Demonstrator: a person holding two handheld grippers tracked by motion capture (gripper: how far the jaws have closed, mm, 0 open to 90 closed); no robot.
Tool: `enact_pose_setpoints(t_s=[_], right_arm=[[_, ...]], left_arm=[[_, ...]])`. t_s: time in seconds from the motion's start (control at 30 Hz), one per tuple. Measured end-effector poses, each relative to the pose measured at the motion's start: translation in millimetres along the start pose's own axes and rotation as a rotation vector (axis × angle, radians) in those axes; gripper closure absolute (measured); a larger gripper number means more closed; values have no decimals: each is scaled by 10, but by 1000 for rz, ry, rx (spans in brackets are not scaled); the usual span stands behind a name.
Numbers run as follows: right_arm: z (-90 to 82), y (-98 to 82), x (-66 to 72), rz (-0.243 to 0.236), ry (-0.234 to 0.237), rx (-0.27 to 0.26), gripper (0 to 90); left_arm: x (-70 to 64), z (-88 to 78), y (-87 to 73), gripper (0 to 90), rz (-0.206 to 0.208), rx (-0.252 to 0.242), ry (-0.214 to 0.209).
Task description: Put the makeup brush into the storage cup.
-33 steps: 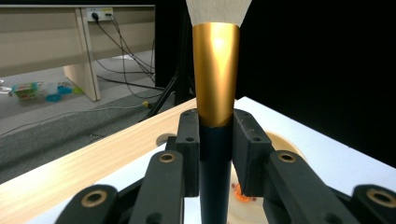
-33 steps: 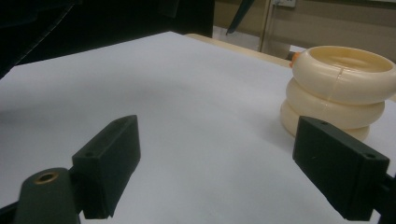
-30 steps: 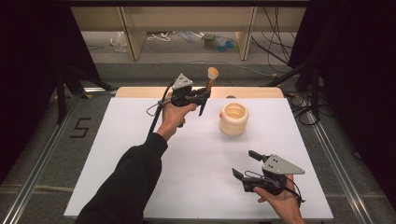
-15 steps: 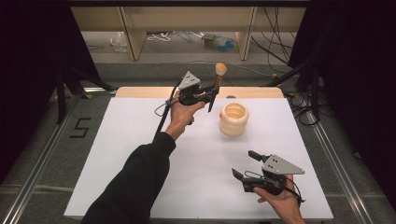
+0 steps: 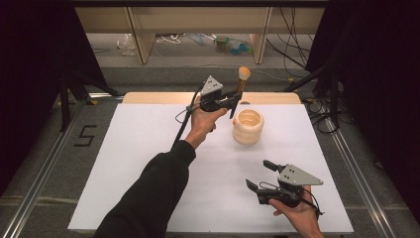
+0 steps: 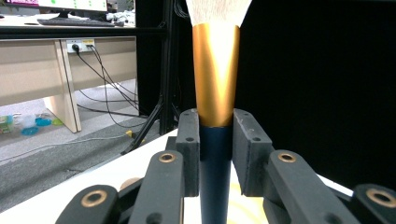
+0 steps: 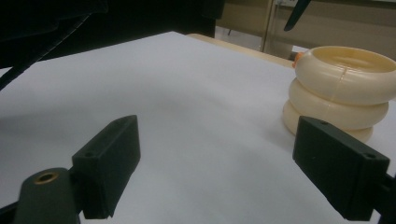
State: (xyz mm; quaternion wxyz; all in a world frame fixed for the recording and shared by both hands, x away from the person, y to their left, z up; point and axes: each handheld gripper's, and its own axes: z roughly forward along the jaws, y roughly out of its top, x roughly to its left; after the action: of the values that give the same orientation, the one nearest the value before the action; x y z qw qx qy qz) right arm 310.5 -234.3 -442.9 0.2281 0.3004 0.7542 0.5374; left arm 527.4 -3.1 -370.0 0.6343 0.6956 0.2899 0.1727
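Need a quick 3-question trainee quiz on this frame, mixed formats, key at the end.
1. True or false: the left claw is shut on the makeup brush.
2. Multiple choice: how does the brush stand in the grip? A) bristles up B) bristles down C) lying flat on the table
3. Short answer: what does the right claw hold?

Key:
1. True; in the left gripper view both pads clamp the dark handle just below the gold ferrule.
2. A
3. Nothing; its jaws stand open above the white table, apart from the cream ringed holder.
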Motion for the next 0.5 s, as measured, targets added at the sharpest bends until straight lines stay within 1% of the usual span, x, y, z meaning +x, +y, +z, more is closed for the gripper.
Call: enact_pose_setpoints(t_s=[0.07,0.1,0.13,0.23,0.3,0.4,0.5], right_arm=[[-2,0,7,8,5,6,159],[-7,1,11,14,7,15,159],[-3,1,2,1,2,4,159],[-2,0,1,0,3,4,159],[0,0,1,-2,3,3,159],[4,-2,3,-1,6,1,159],[3,-1,6,0,9,5,159]], left_arm=[[-16,27,-1,743,6,-1,-1],[-26,41,-4,743,0,-5,-2],[-31,51,-8,743,1,-1,-4],[-42,89,-26,743,6,7,-5],[-48,112,-35,743,-2,7,-6],[-69,138,-30,743,4,9,-10],[-95,169,-18,742,3,3,-15]])
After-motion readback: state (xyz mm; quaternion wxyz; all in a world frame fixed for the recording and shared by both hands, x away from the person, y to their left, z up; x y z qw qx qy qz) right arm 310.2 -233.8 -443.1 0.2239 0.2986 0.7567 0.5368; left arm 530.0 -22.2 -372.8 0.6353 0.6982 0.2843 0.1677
